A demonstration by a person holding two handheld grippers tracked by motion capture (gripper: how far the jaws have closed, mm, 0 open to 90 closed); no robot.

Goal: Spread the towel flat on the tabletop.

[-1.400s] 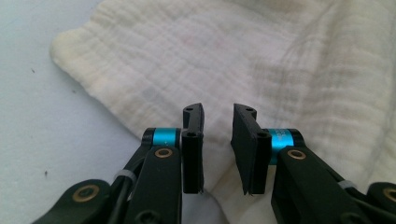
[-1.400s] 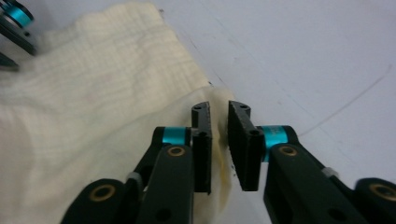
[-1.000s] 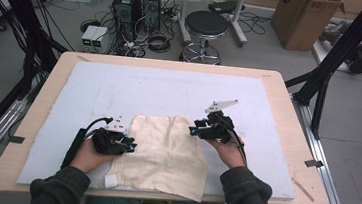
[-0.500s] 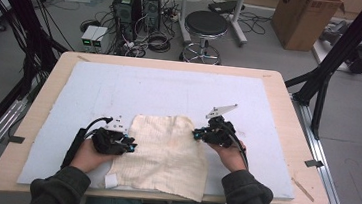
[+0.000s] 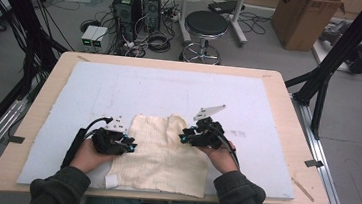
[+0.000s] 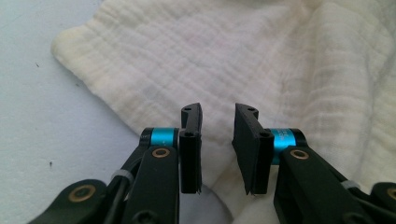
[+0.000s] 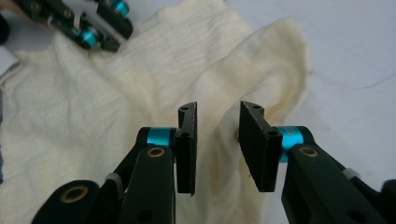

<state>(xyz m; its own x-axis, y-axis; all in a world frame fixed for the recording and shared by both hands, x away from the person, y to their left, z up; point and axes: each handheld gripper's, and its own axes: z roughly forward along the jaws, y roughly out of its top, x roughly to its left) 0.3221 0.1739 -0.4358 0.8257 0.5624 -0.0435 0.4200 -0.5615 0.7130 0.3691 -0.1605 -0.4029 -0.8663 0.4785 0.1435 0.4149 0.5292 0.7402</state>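
Observation:
A cream muslin cloth lies spread on the white mat at the table's near middle. My left gripper rests at the cloth's left edge. In the left gripper view it is open, its jaws low over the cloth's edge with fabric under the gap. My right gripper is at the cloth's upper right. In the right gripper view it is open, and a raised fold of cloth stands between its jaws. The left gripper appears far off at the upper left there.
The wooden table carries the mat. A small white tag sits at the cloth's near-left corner. A thin wooden stick lies near the right front edge. Beyond the table stand a stool, computers and a cardboard box.
My right gripper has come nearer and slightly left onto the cloth's upper right corner, which now stands up in a fold. The left gripper has barely moved.

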